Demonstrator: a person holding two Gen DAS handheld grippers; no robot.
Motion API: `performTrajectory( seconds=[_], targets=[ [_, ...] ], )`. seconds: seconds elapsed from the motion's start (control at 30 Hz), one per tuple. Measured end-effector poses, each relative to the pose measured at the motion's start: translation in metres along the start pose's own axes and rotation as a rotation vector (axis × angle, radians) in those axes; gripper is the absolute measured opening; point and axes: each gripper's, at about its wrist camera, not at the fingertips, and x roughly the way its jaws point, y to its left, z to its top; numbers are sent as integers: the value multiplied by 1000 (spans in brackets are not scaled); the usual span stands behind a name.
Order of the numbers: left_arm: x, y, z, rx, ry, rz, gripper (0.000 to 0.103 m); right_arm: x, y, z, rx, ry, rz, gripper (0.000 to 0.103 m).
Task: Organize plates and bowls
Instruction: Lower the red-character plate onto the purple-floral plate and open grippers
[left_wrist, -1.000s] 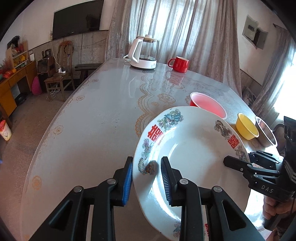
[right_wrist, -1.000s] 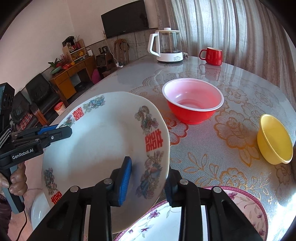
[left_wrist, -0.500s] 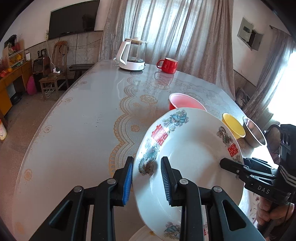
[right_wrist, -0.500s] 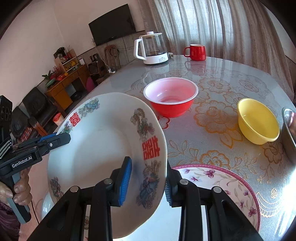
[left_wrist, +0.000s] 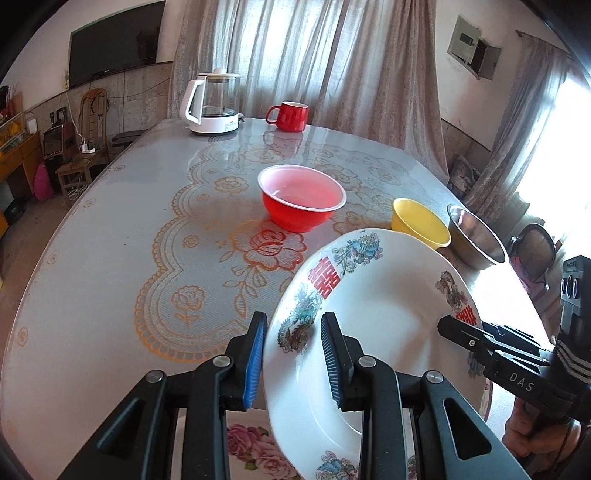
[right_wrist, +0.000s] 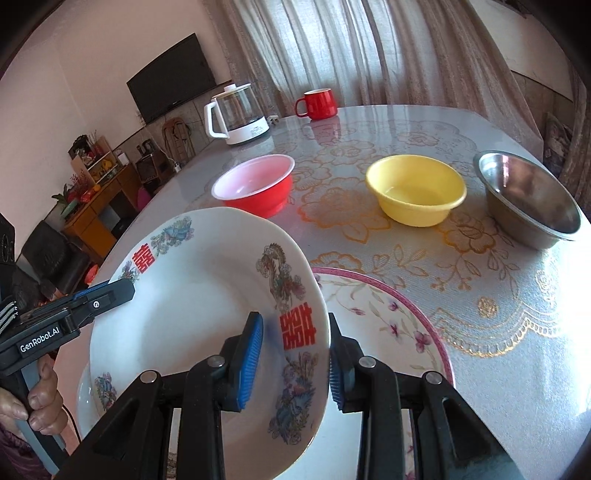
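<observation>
A: White porcelain dragon-and-phoenix plate (left_wrist: 384, 332) is hanging tilted in the air, gripped from both sides. The left gripper (left_wrist: 293, 354) is clenching the plate's left rim between its blue pads, and the right gripper (right_wrist: 295, 358) is pinching the opposite rim the same way.

B: Step in hand?

A: Judging by position, they are stacking plates. The plate is hovering just above the pink-rimmed floral plate (right_wrist: 402, 325), which is lying flat on the table (left_wrist: 122, 236) at the near edge. Next move calls for levelling the tilted plate, centring it over the floral one, lowering until it seats, then loosening both grips together.

B: Risk?

A: If one side lets go first, the porcelain could slide or knock the rim below. That is a judgement only.

B: Pose of the grippers?

A: Both are pointing forward and slightly down, facing each other across the plate. In the right wrist view the person's left hand (right_wrist: 33, 402) is wrapping the left handle; whether a further plate is lying under the lower left edge I cannot tell for sure.

B: Farther out?

A: Red bowl (left_wrist: 302, 201), yellow bowl (right_wrist: 415, 194) and steel bowl (right_wrist: 528, 199) are sitting apart in a loose row, not yet nested. Beyond them, a glass kettle (left_wrist: 212, 101) and a red mug (left_wrist: 290, 116) are standing at the far edge.
</observation>
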Motion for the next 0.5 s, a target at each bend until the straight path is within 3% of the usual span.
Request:
performTrajectory(
  seconds=[0.3,0.5],
  targets=[
    [14,-36,-11,38,52,-45,30,-25,-31,-21,68,-24,-67,32],
    [25,-47,-13,25,81,-57,30,-34,-41,-27,47,-51,-136,32]
  ],
)
